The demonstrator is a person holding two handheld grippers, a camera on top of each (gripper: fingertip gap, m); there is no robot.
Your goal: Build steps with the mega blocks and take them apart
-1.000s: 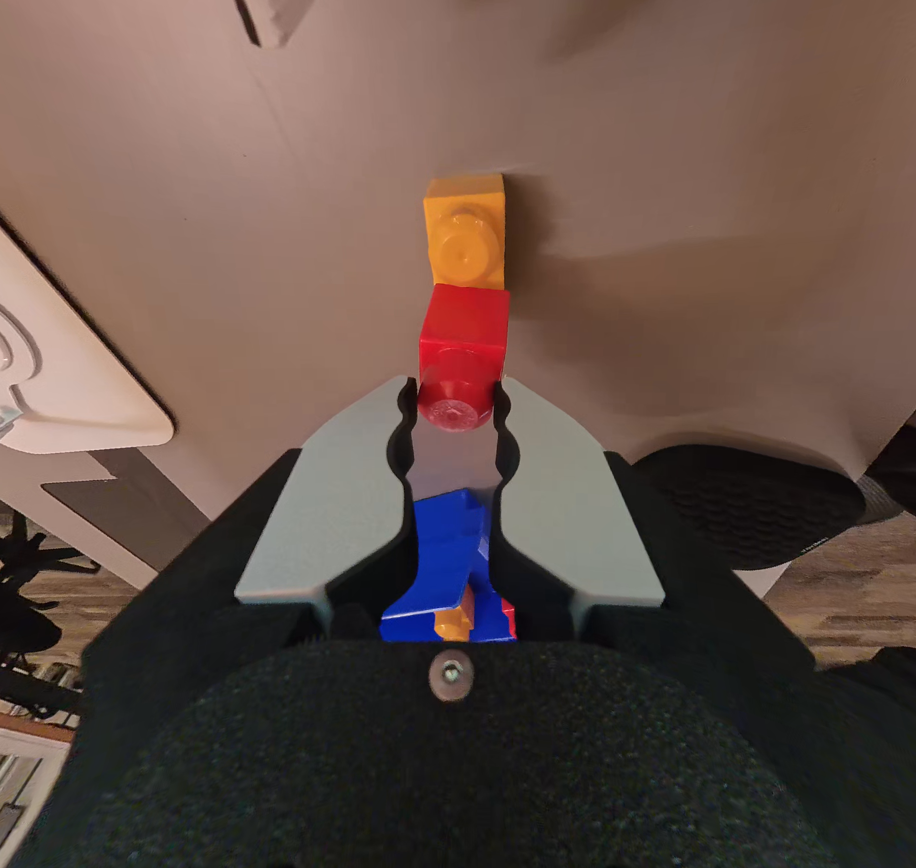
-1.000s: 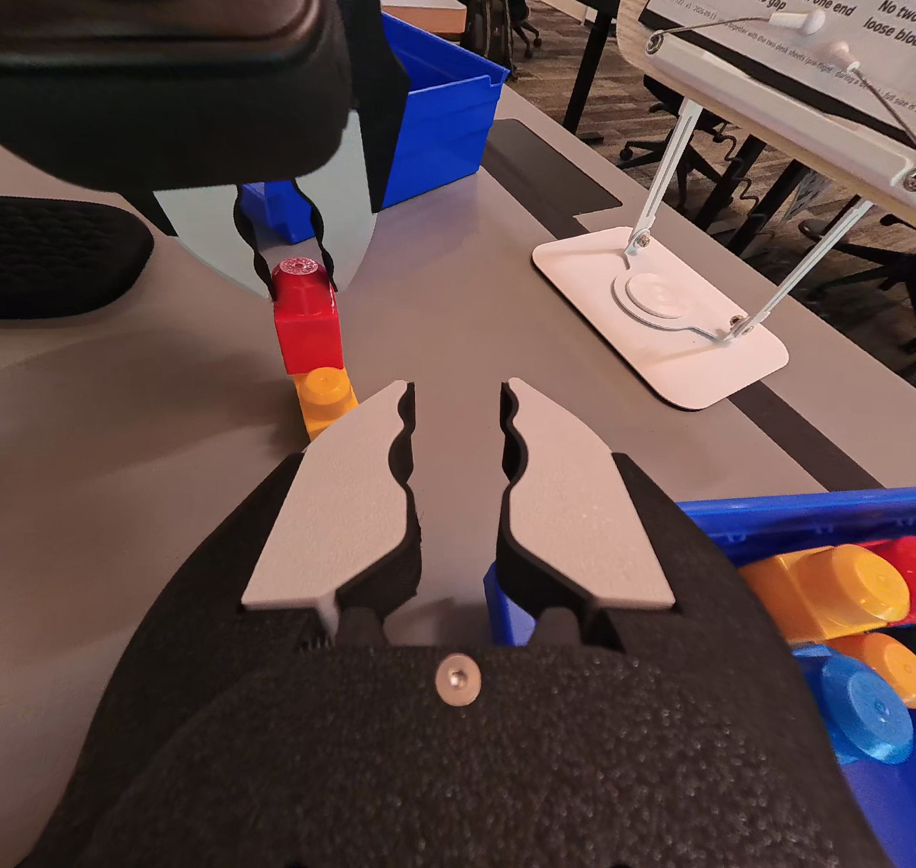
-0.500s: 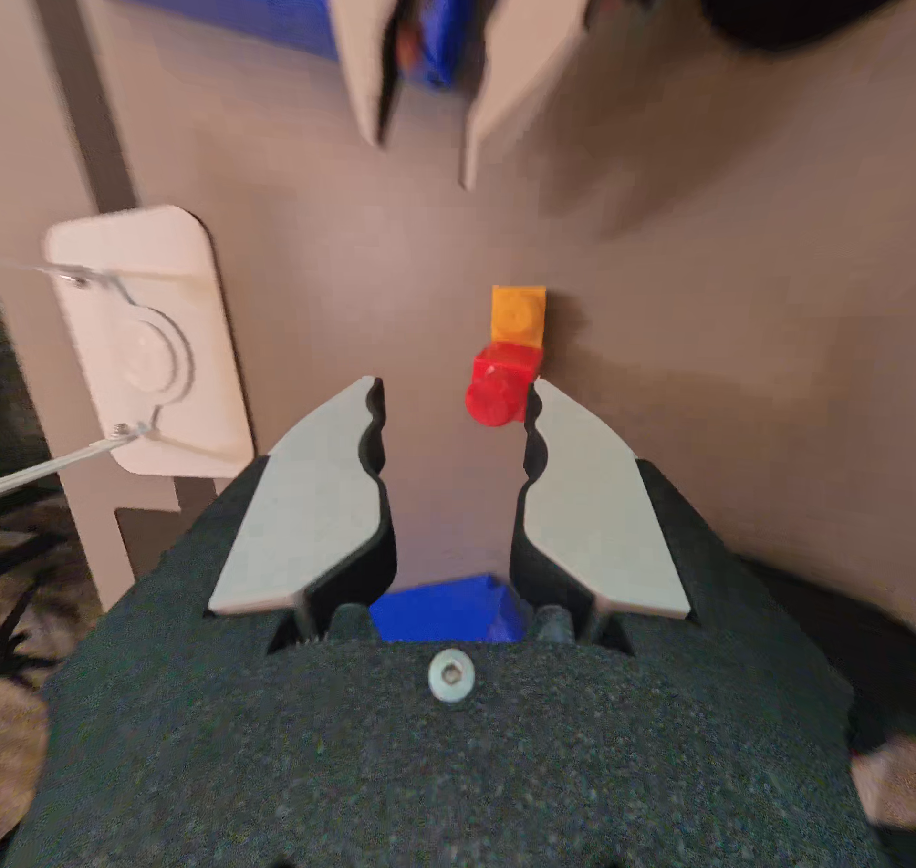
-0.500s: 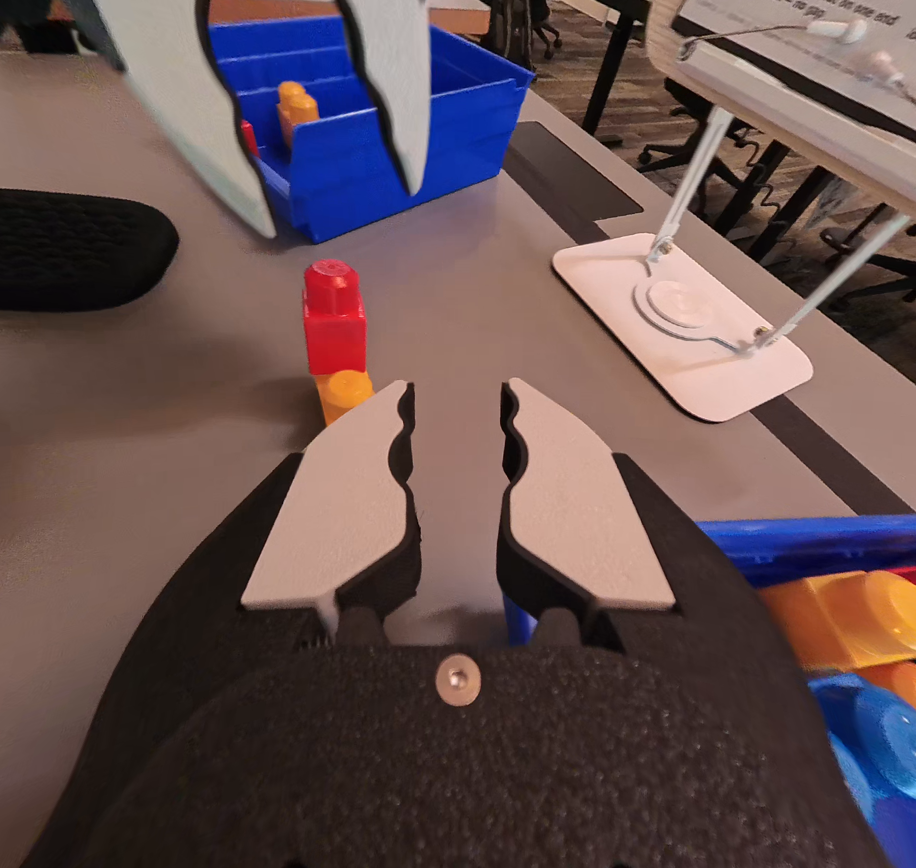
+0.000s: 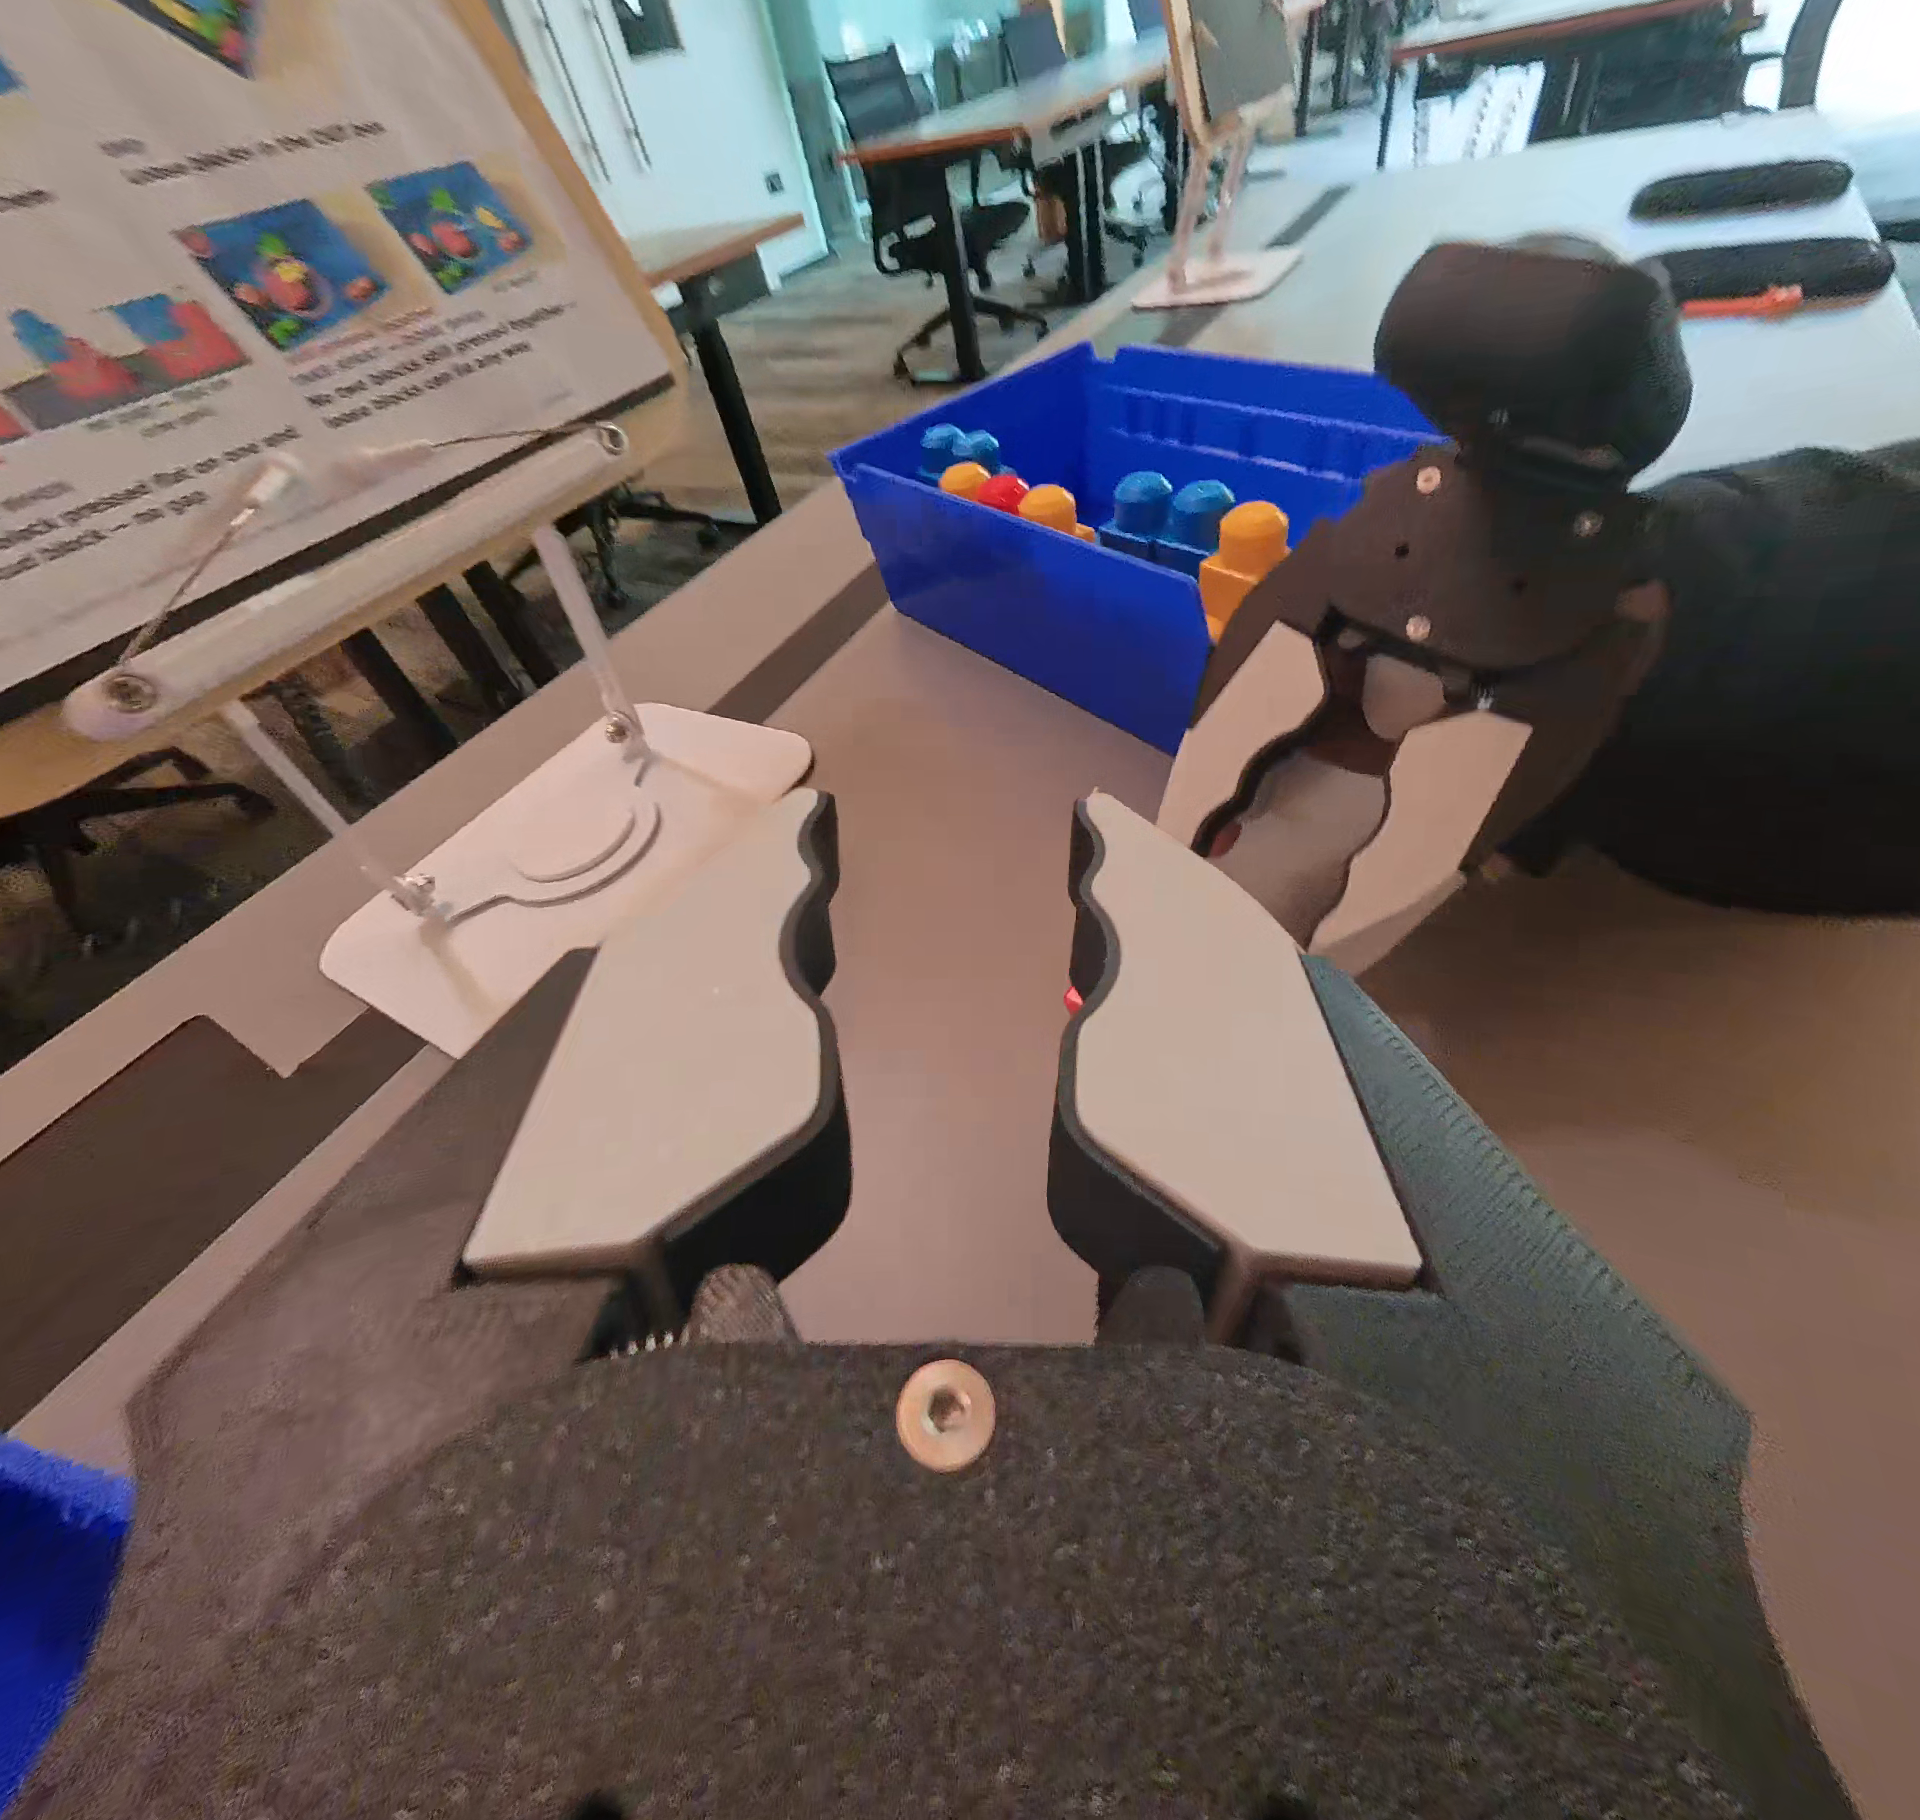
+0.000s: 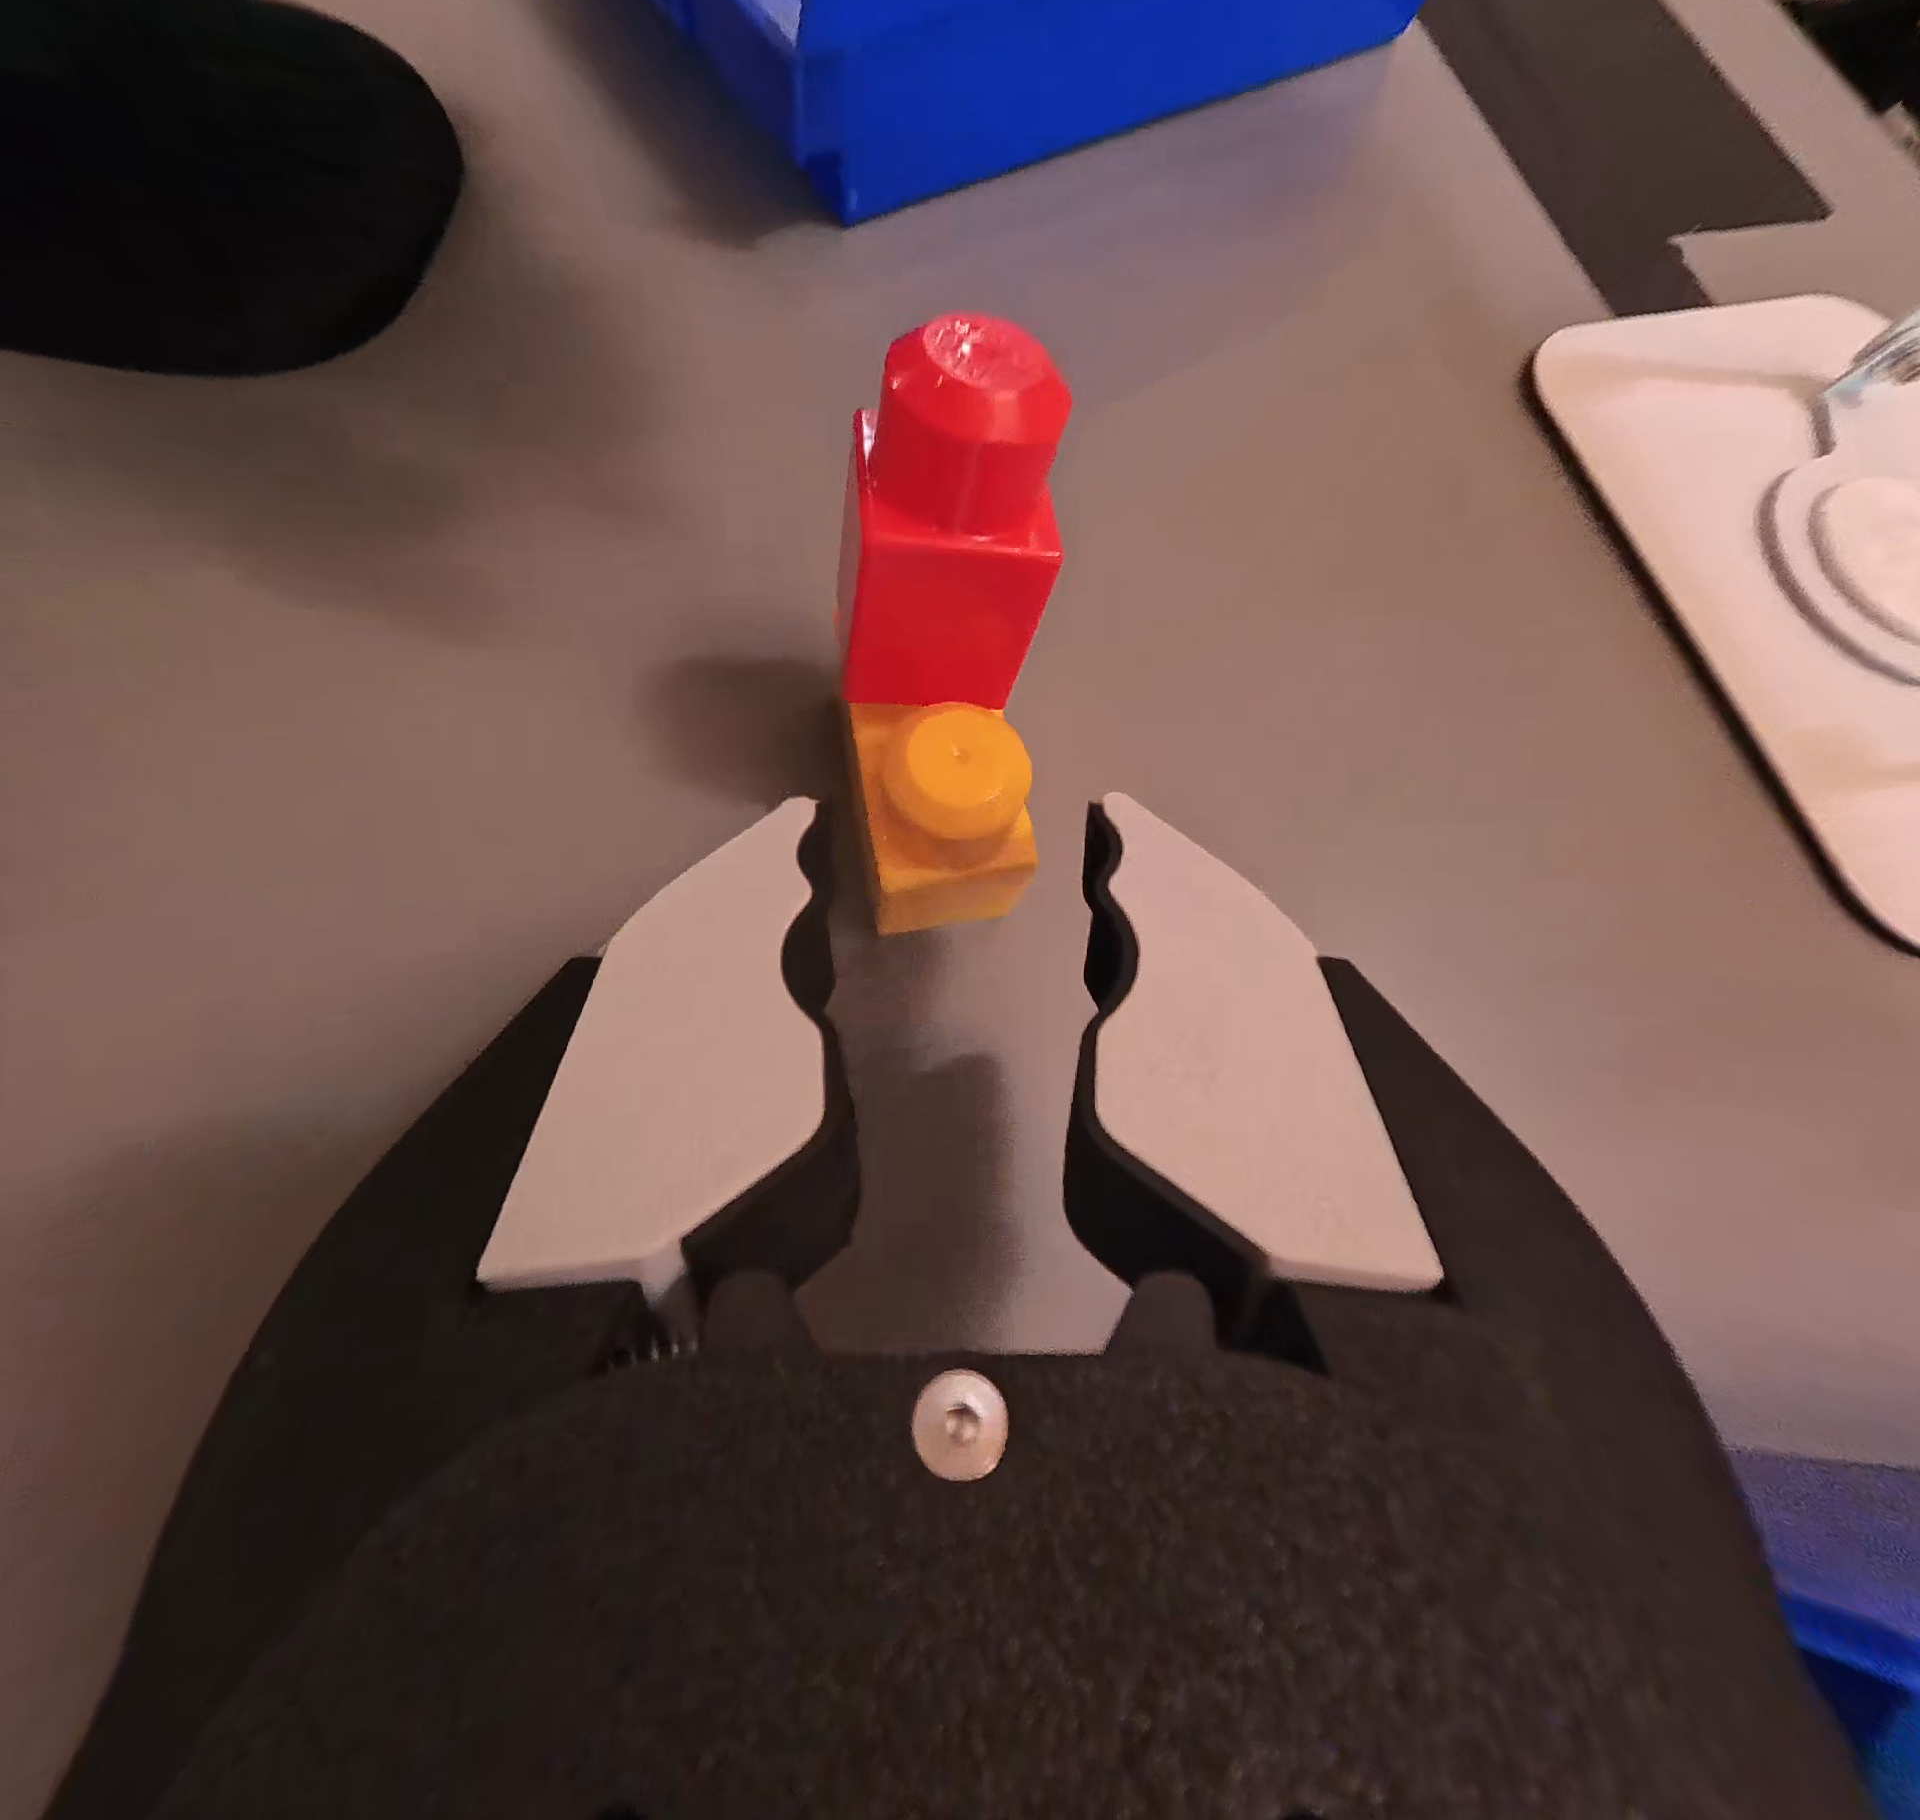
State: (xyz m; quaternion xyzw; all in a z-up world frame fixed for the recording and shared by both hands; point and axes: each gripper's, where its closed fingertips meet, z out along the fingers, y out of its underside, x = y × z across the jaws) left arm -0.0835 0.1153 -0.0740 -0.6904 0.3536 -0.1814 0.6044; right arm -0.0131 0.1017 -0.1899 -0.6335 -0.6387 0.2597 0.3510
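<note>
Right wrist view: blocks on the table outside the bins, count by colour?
red block: 1
orange block: 1
Total: 2

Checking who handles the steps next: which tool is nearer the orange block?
Right. The right tool is open with its tips flanking the orange block. The left tool, also open, points at the blue bin, the steps mostly hidden.

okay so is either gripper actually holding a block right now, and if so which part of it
Nothing is held. The left gripper is open over bare table. The right gripper is open, its fingertips flanking the orange block without closing on it.
</note>
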